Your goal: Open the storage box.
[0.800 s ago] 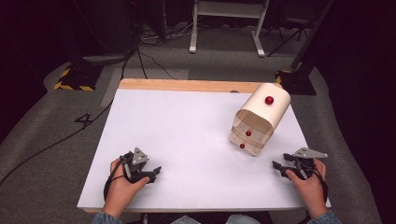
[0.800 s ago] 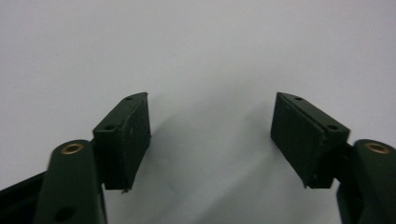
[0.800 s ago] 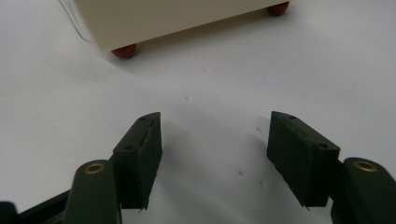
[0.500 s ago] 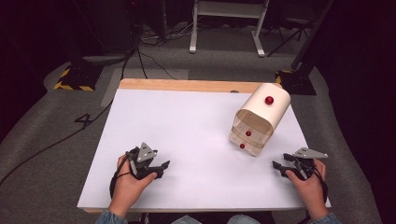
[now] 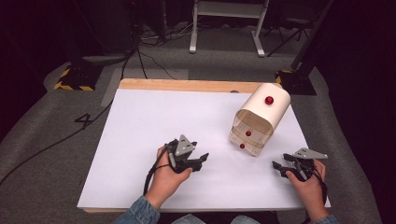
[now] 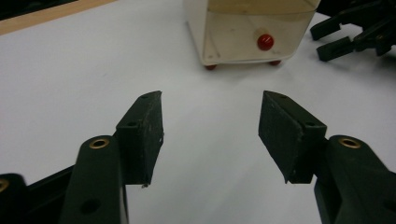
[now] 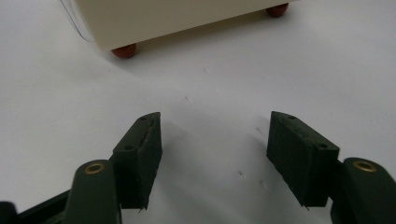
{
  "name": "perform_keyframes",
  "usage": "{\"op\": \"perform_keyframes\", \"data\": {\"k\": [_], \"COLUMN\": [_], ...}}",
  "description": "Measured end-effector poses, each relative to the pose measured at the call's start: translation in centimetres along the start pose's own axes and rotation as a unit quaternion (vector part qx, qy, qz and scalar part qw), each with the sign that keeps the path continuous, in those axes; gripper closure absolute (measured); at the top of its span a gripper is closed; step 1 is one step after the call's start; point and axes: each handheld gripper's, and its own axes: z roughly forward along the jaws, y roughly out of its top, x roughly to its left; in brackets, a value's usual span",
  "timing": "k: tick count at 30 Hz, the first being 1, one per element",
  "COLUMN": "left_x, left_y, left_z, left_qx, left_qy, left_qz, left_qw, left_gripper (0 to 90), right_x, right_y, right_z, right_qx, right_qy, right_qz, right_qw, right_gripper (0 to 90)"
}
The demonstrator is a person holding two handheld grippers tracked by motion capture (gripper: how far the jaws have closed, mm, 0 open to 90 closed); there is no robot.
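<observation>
The little cream drawer box [image 5: 259, 122] stood on the white tabletop [image 5: 140, 140], toward the far right part of it. It had a round top with a red knob [image 5: 269, 100] on it, two more red knobs on its drawer fronts, and small red feet. I saw my left tongs [image 5: 201, 160] near the front middle of the tabletop, pointing at the box, with bare white tabletop between them and it. In the left gripper view the box [image 6: 252, 30] sat straight ahead, past the two black jaws. Those jaws stood apart with nothing between them. My right tongs [image 5: 279, 168] were near the front right edge, just in front of the box. In the right gripper view their jaws stood wide apart too, holding nothing. A corner of the box [image 7: 177, 18] showed close above them, with a red foot [image 7: 124, 51] under it.
</observation>
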Motion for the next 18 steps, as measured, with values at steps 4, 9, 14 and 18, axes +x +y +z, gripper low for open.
{"op": "perform_keyframes", "data": {"k": [4, 9, 14, 18], "left_x": [-1.5, -2.9, -4.2, -5.1], "left_y": [0.9, 1.3, 1.5, 1.8], "left_z": [2.3, 5.3, 8.0, 10.3], "left_qx": [-0.011, -0.009, -0.008, -0.008], "left_qy": [-0.001, 0.000, -0.012, -0.009], "left_qz": [0.005, 0.024, 0.020, 0.016], "left_qw": [0.9999, 0.9997, 0.9997, 0.9998], "left_gripper": [43.7, 46.2, 51.6, 54.5], "right_x": [0.0, 0.0, 0.0, 0.0], "right_y": [0.0, 0.0, 0.0, 0.0], "right_z": [0.0, 0.0, 0.0, 0.0], "right_qx": [-0.001, -0.001, -0.001, -0.001], "right_qy": [0.000, 0.000, -0.001, -0.001], "right_qz": [0.000, 0.000, 0.000, 0.000], "right_qw": [1.0000, 1.0000, 1.0000, 1.0000], "right_gripper": [35.7, 35.7, 35.7, 35.7]}}
